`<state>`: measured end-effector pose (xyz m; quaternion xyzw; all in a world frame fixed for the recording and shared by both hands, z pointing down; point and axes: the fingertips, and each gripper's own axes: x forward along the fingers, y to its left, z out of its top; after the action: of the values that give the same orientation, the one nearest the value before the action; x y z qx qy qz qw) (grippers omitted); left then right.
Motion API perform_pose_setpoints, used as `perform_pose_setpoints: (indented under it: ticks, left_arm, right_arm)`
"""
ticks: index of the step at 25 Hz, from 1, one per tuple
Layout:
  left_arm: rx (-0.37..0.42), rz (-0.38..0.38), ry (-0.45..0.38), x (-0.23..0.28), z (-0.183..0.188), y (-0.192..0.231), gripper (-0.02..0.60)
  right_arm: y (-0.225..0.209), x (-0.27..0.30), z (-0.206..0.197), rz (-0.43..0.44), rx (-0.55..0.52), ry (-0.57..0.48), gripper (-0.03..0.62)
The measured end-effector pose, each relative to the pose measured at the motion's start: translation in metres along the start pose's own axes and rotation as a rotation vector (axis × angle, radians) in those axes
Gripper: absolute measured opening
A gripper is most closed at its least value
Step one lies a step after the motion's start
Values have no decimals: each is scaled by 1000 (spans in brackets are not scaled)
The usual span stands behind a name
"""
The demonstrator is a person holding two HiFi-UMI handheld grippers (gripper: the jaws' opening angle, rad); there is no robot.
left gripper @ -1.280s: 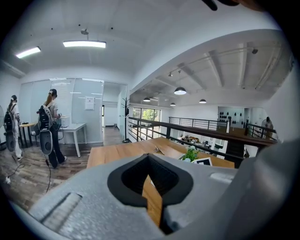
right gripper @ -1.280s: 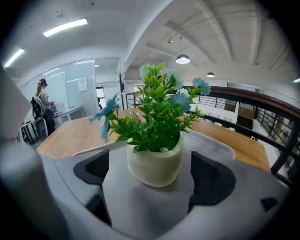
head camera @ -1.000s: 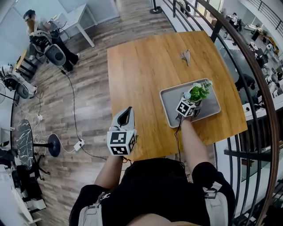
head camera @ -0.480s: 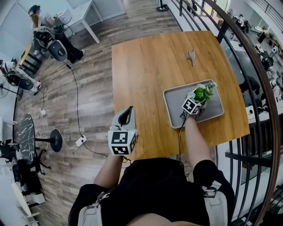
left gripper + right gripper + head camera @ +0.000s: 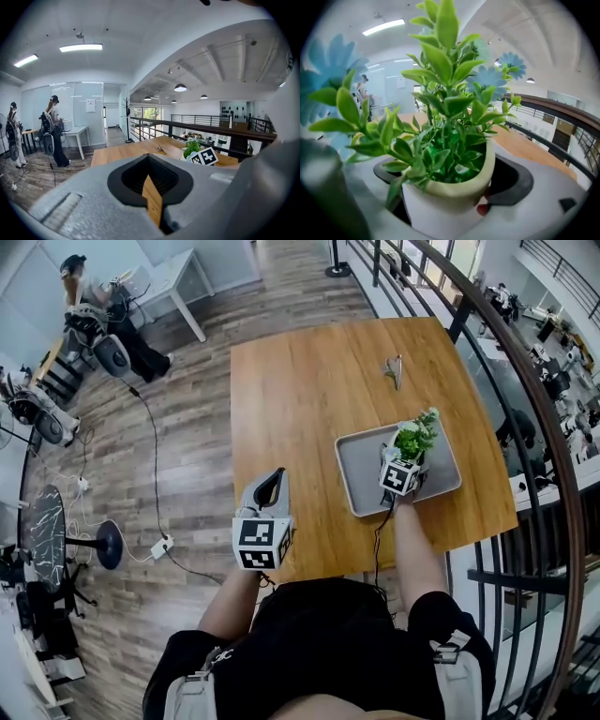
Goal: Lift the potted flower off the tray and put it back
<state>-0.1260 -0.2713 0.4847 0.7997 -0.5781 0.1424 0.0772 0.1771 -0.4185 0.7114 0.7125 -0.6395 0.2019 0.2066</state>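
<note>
The potted flower (image 5: 413, 438), green leaves and pale blue blooms in a white pot (image 5: 440, 211), is over the right half of the grey tray (image 5: 361, 465). My right gripper (image 5: 410, 454) is shut on the pot, whose sides are pressed by the grey fingers (image 5: 525, 201). I cannot tell whether the pot's base touches the tray. The pot leans a little in the right gripper view. My left gripper (image 5: 274, 476) hangs shut and holds nothing at the table's near left edge, apart from the tray. Its jaws (image 5: 151, 180) leave only a thin slit.
The wooden table (image 5: 300, 399) carries a small grey metal object (image 5: 394, 369) at its far right. A dark railing (image 5: 530, 418) curves along the table's right side. On the floor to the left are a cable (image 5: 155, 474), equipment and a person (image 5: 80, 282).
My right gripper keeps its hold on the pot over the tray and has drifted slightly toward me. The left gripper has stayed where it was.
</note>
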Motion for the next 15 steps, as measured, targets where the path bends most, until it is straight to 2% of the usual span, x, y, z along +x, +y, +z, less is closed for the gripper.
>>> perform_pose_setpoints:
  ticks: [4,9,15]
  left_arm:
    - [-12,-21,-18,1,2,-11,15]
    - [-24,-64,-47,1,4,-31,15]
    - [-49,-122,-89,4,12,-51,15]
  right_arm:
    - [7,-28,26,62,-59,-66,529]
    - [6,-76,65,101,-40,-201,531]
    - [7,-150,113,133,-71,-349,531]
